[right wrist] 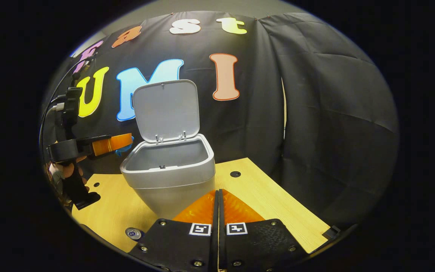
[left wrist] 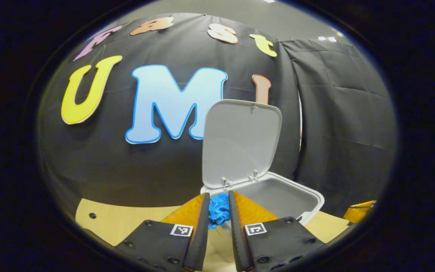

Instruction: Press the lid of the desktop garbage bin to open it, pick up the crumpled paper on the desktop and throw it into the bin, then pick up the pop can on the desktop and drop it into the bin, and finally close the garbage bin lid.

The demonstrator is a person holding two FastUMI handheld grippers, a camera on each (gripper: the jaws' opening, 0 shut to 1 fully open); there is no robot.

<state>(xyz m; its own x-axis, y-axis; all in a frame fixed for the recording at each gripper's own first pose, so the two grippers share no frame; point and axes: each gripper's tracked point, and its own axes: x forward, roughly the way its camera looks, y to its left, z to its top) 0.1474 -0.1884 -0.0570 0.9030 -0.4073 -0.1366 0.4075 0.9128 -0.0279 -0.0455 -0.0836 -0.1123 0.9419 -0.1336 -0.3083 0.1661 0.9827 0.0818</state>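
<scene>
One grey plastic desktop garbage bin (right wrist: pixel 170 177) with rounded corners, standing on the desk, lid (right wrist: pixel 165 109) hinged up and upright at the far side, cavity open. In the left gripper view the bin (left wrist: pixel 308 198) sits just beyond the fingers, rim right of centre, lid (left wrist: pixel 240 141) standing above it.

One blue crumpled paper (left wrist: pixel 218 211): pinched between both fingers of the left gripper (left wrist: pixel 217 211), held up at the bin's left rim. In the right gripper view the left gripper (right wrist: pixel 121 145) is to the left of the bin at rim height, with a bit of blue (right wrist: pixel 121 151) at its tip and a hand (right wrist: pixel 64 173) on the handle below.

One pop can (right wrist: pixel 133 233): only its top visible, near-left on the desk, just beside the right gripper's body.

Right gripper (right wrist: pixel 218 204): fingers closed together, nothing between them, tips close to the bin's near wall, touching or not I can't tell.

Surface: one light wood-grain desk (right wrist: pixel 278 204) with dark round holes (right wrist: pixel 235 174). Room: black cloth booth wall (right wrist: pixel 334 113) behind and to the right, hanging in folds.
</scene>
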